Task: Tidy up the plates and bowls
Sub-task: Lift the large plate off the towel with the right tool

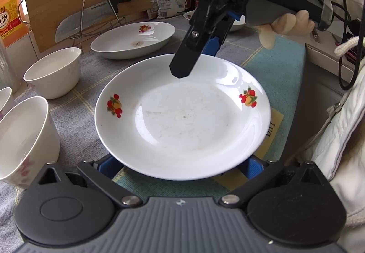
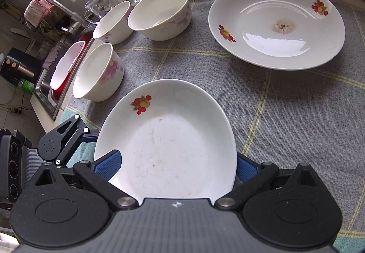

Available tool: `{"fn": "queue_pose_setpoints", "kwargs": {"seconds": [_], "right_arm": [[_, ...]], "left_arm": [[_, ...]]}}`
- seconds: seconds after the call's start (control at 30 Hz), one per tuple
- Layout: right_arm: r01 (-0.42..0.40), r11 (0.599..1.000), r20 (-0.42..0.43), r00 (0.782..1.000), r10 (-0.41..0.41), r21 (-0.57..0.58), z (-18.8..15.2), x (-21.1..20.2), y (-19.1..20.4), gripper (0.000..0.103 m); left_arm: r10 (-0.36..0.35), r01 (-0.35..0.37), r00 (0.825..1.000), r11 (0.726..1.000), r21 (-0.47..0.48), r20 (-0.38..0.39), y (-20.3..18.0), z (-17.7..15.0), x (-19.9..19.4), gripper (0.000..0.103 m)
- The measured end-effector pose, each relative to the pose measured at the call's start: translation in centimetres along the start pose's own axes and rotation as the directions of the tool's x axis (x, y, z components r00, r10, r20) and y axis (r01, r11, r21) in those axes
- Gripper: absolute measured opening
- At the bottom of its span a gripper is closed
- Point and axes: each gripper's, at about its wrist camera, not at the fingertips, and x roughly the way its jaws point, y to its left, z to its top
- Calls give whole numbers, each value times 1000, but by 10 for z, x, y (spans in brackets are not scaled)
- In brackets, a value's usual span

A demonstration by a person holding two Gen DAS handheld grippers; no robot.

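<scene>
Cloth [image 2: 285,120], grey woven check, carries everything unstacked: work barely begun, by my read. Far plate [image 2: 276,22], glossy and stained, waits. Near plate [image 1: 182,116], fruit-printed, sits between both tools; right gripper [image 1: 189,63] pinches its far rim, left gripper [image 1: 180,168] spread wide. Three rounded bowls [image 2: 159,13] loose.

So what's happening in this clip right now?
A person with a handheld gripper in each hand is sorting dishes on a grey checked cloth. Both the left gripper and the right gripper are at the near plate, at opposite rims. A second plate lies further back, and three bowls stand to the side, unstacked.
</scene>
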Motion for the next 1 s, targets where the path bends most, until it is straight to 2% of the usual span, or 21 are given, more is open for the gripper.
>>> {"fn": "queue_pose_setpoints", "kwargs": {"seconds": [0.17,0.67,0.87,1.0], "right_arm": [[-19,999,-30,999,20,31,6,5,-2,103],[-2,1000,-123,992,3,10,19,12,2,103],[-31,996,-148,988,42,82,26,13,-6,103],[-39,995,-161,986,53,88,27,14,-7,103]], "left_arm": [[-21,21,1000,1000,10,-3,3,1,1,103],[-64,64,998,997,35,-4,8,0,1,103],[-68,68,998,997,34,-10,8,1,2,103],[-73,73,997,997,38,-14,9,2,2,103]]}}
